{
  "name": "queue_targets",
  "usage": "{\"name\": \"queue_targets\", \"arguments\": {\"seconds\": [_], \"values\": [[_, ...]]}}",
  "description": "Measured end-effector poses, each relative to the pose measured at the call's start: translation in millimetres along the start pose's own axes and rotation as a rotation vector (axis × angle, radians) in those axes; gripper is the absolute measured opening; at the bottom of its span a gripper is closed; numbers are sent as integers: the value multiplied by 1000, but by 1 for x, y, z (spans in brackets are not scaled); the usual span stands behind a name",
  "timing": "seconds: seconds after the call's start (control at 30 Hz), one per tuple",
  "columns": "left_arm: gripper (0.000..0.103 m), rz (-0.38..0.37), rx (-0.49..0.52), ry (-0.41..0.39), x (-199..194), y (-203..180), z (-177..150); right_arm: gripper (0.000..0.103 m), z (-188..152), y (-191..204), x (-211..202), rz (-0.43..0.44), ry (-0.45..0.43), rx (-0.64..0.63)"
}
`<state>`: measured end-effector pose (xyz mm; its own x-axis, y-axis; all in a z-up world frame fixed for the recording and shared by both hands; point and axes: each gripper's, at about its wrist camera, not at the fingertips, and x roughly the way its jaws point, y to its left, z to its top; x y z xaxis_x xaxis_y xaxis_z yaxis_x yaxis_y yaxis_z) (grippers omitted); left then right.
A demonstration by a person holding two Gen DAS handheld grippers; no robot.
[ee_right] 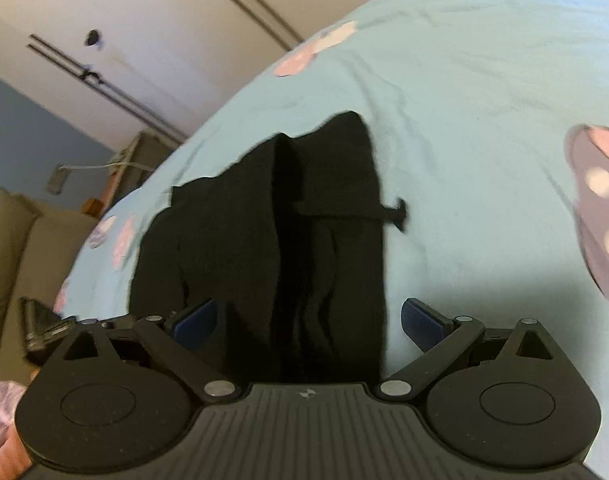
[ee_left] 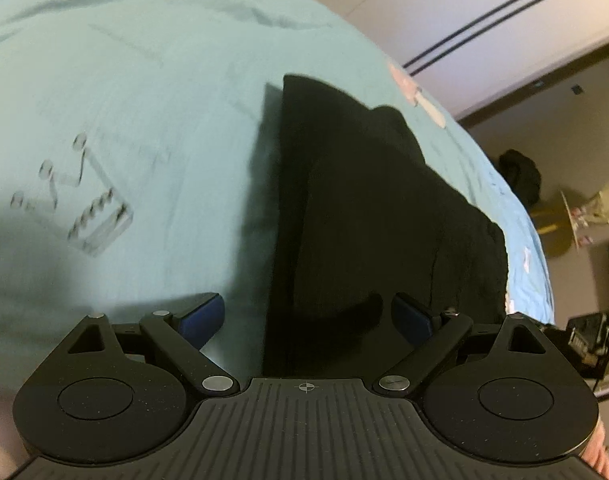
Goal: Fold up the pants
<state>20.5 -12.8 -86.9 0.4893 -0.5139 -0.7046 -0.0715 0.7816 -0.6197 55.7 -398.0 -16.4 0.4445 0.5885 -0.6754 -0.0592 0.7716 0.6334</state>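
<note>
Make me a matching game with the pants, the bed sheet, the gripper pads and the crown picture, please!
Things:
1. pants
2. bed sheet
3. pads
4. crown drawing

Descriptions:
A. light teal with pink patches
B. dark blue
C. black, lying on the bed
D. pale outline printed on the sheet

Pairs: 1-C, 2-A, 3-B, 4-D

A bedroom in a home: a bed covered by a light blue sheet (ee_left: 144, 80) printed with pink patches fills both views. Beyond it stand pale wardrobe doors (ee_left: 484, 20) and an olive cushion (ee_right: 8, 248).
</note>
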Motion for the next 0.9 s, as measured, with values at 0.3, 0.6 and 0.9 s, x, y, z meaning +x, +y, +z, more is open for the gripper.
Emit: {"name": "queue_targets", "arguments": {"seconds": [0.3, 0.6, 0.9], "values": [[96, -140, 101, 10, 22, -10, 14, 98, 21, -5, 32, 211, 54, 43], [76, -65, 140, -5, 31, -22, 15, 73, 24, 14, 58, 168, 132, -44], [52, 19, 226, -43, 23, -36, 4, 56, 18, 34, 61, 42, 94, -97]]}}
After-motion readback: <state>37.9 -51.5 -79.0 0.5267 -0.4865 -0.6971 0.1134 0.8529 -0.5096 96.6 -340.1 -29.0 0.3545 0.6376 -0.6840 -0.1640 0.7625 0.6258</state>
